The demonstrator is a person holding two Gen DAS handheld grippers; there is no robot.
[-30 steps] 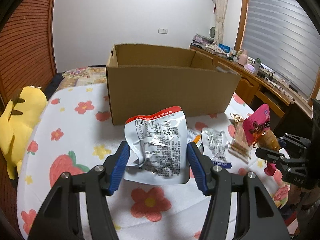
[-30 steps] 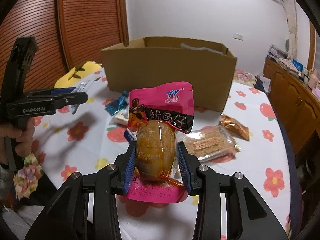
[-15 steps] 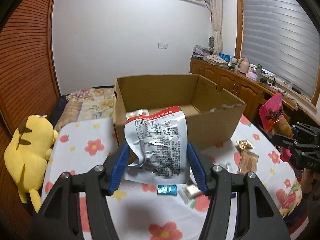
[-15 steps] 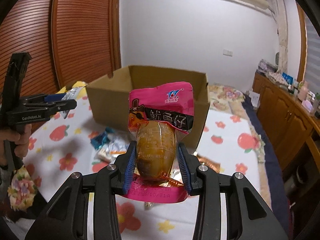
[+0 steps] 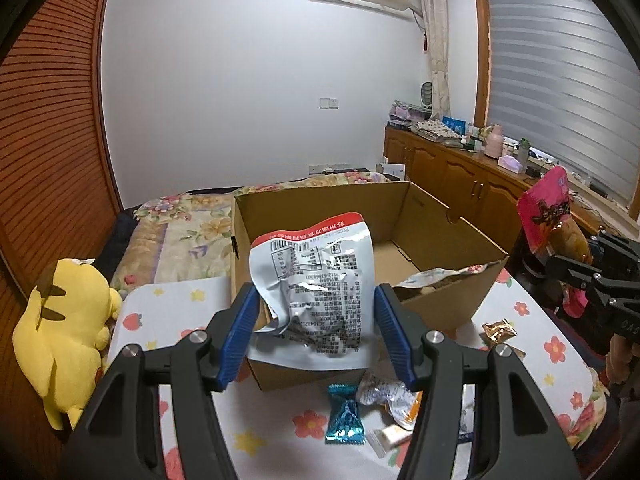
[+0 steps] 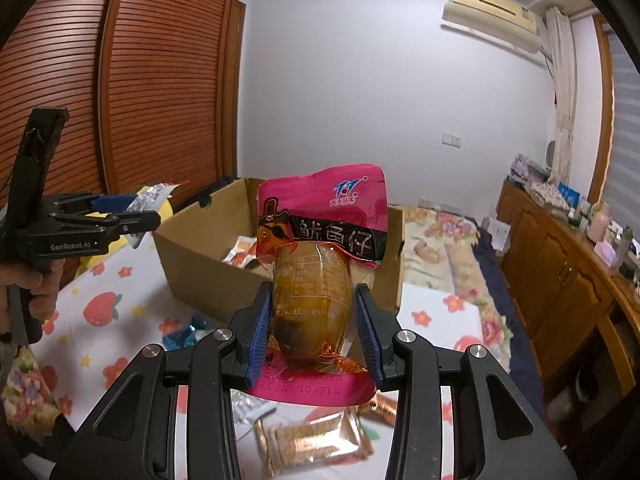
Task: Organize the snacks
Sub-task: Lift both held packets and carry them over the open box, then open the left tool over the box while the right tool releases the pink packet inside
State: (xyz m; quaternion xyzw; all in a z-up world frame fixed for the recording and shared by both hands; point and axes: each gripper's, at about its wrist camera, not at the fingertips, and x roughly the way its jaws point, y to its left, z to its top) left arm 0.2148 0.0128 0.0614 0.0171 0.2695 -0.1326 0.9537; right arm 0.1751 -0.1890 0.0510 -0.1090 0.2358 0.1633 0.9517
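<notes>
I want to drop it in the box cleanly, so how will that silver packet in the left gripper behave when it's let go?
The silver packet looks crinkled and bent between the left gripper's pads, so probably floppy. It stands upright held only at its lower part, so likely light. The glossy foil may slide when it lands in the box.

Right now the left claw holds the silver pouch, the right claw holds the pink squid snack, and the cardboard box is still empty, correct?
Not quite. The cardboard box already holds snack packets, as the right wrist view shows. The left claw does hold the silver pouch, the right claw the pink squid snack.
</notes>
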